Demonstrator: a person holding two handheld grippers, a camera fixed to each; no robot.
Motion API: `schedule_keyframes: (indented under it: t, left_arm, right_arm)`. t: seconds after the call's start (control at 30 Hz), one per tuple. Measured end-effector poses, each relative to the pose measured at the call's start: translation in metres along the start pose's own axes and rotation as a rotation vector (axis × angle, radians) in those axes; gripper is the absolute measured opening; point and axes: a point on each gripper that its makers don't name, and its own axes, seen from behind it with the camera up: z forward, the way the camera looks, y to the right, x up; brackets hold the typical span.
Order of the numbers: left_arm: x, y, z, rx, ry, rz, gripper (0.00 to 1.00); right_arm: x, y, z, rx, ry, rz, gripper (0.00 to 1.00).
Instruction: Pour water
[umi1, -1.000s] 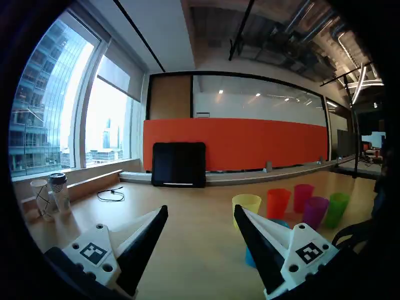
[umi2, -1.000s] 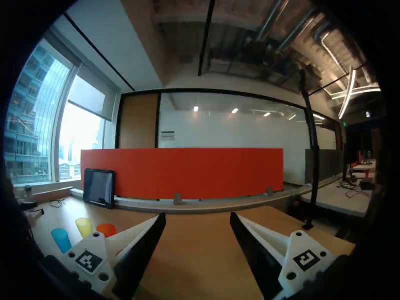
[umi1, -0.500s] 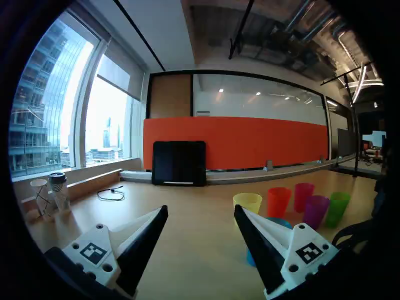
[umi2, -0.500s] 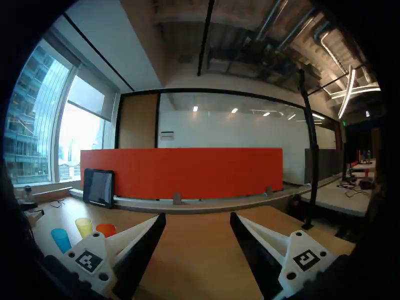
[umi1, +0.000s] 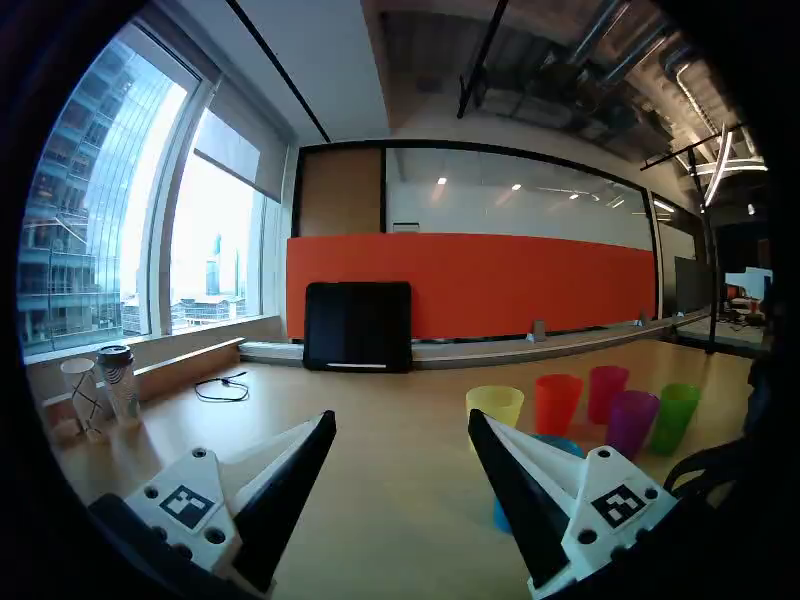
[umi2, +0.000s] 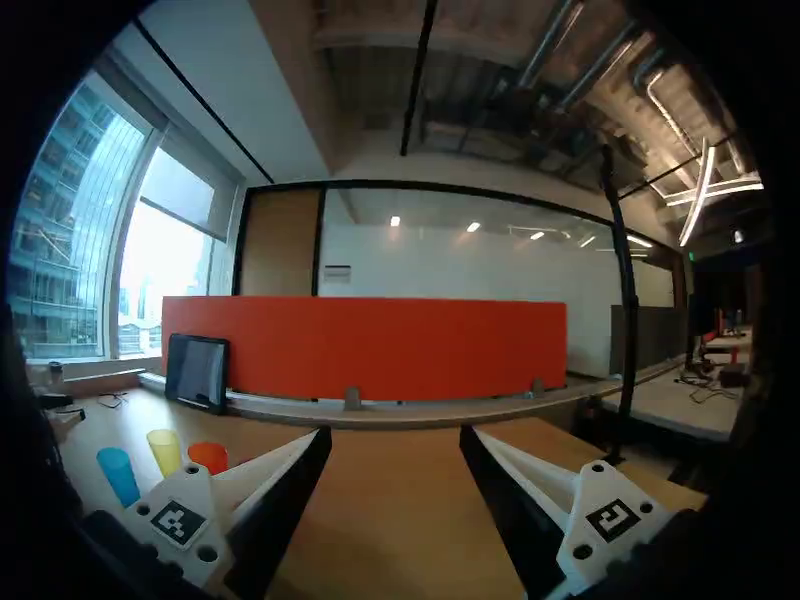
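Several coloured plastic cups stand on the wooden table (umi1: 400, 440): a yellow cup (umi1: 492, 409), an orange cup (umi1: 556, 403), a pink cup (umi1: 606, 390), a purple cup (umi1: 631, 421), a green cup (umi1: 674, 415) and a blue cup (umi1: 497, 515) partly hidden behind my left gripper's right finger. My left gripper (umi1: 402, 428) is open, low over the table, just left of the cups. In the right gripper view the blue cup (umi2: 119, 475), yellow cup (umi2: 164, 451) and orange cup (umi2: 208, 456) sit at the lower left. My right gripper (umi2: 396, 440) is open with nothing between its fingers.
A dark tablet (umi1: 357, 327) leans against the orange partition (umi1: 480, 285). Two paper coffee cups (umi1: 100, 390) stand by the window at the left, with a black cable (umi1: 222, 388) nearby. A black pole (umi2: 626, 330) rises at the table's right side.
The right gripper view has tilted slightly, so the cups sit a little lower and further left. The left gripper has not moved.
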Motion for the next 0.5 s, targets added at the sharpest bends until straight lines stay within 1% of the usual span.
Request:
schedule_keyframes:
  t: [0.2, 0.5]
  left_arm:
    - [0.0, -0.001, 0.0, 0.0, 0.0, 0.0, 0.99]
    - [0.0, 0.001, 0.0, 0.0, 0.0, 0.0, 0.99]
  right_arm:
    - [-0.013, -0.002, 0.006, 0.009, -0.004, -0.012, 0.99]
    - [-0.032, 0.003, 0.013, 0.007, 0.0, 0.032, 0.99]
